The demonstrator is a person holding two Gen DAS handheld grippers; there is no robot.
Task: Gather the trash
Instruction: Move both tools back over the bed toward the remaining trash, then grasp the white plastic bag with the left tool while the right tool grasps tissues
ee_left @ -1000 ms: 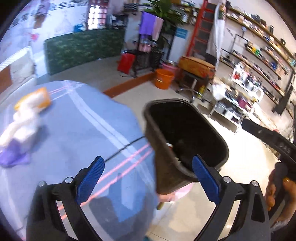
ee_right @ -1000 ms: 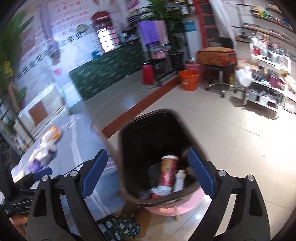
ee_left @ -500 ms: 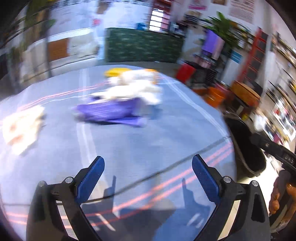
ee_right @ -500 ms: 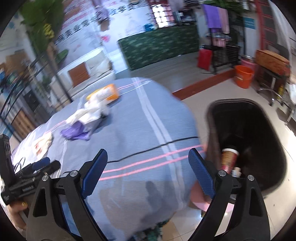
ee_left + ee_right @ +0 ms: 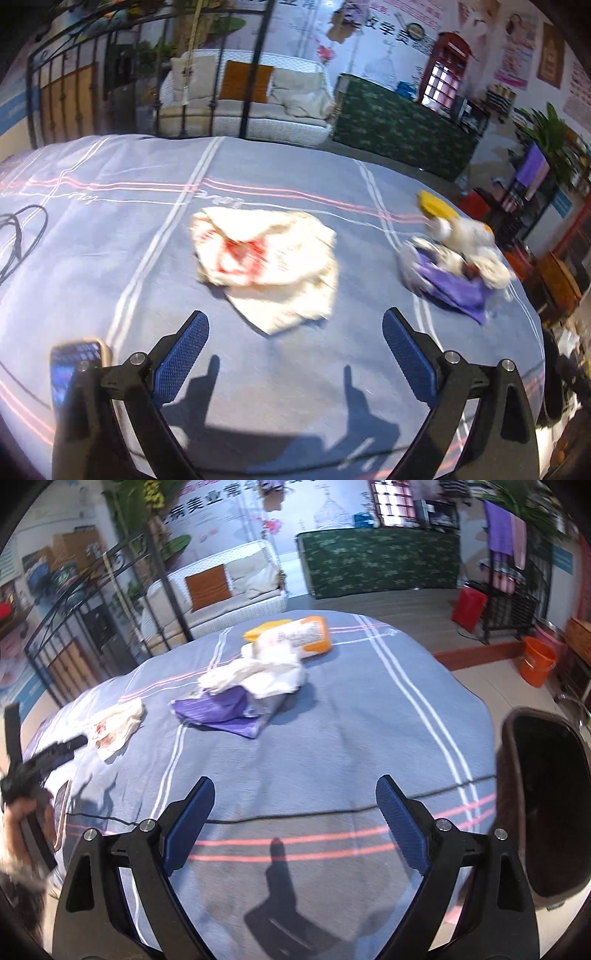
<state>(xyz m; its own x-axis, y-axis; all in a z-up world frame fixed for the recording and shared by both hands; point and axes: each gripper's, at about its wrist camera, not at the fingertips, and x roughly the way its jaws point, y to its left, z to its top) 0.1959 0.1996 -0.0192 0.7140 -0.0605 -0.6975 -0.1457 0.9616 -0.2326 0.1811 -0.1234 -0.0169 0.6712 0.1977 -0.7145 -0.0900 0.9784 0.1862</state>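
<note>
Blue-grey striped bedding covers the bed (image 5: 332, 738) where we work. Nearest, our left gripper (image 5: 291, 349) and right gripper (image 5: 295, 823) hover above it, fingers spread wide and empty, ready to grab. Just beyond the left gripper lies a crumpled white wrapper (image 5: 266, 266). Farther along the bed sits a purple-and-white trash heap (image 5: 251, 690). Beside the bed's right edge waits a dark bin (image 5: 546, 812), likely placed close for dropping.

Crumpled white wrapper (image 5: 269, 266) on striped blue sheet (image 5: 110, 236), beyond wide-apart left hand-held gripper (image 5: 295, 354).
</note>
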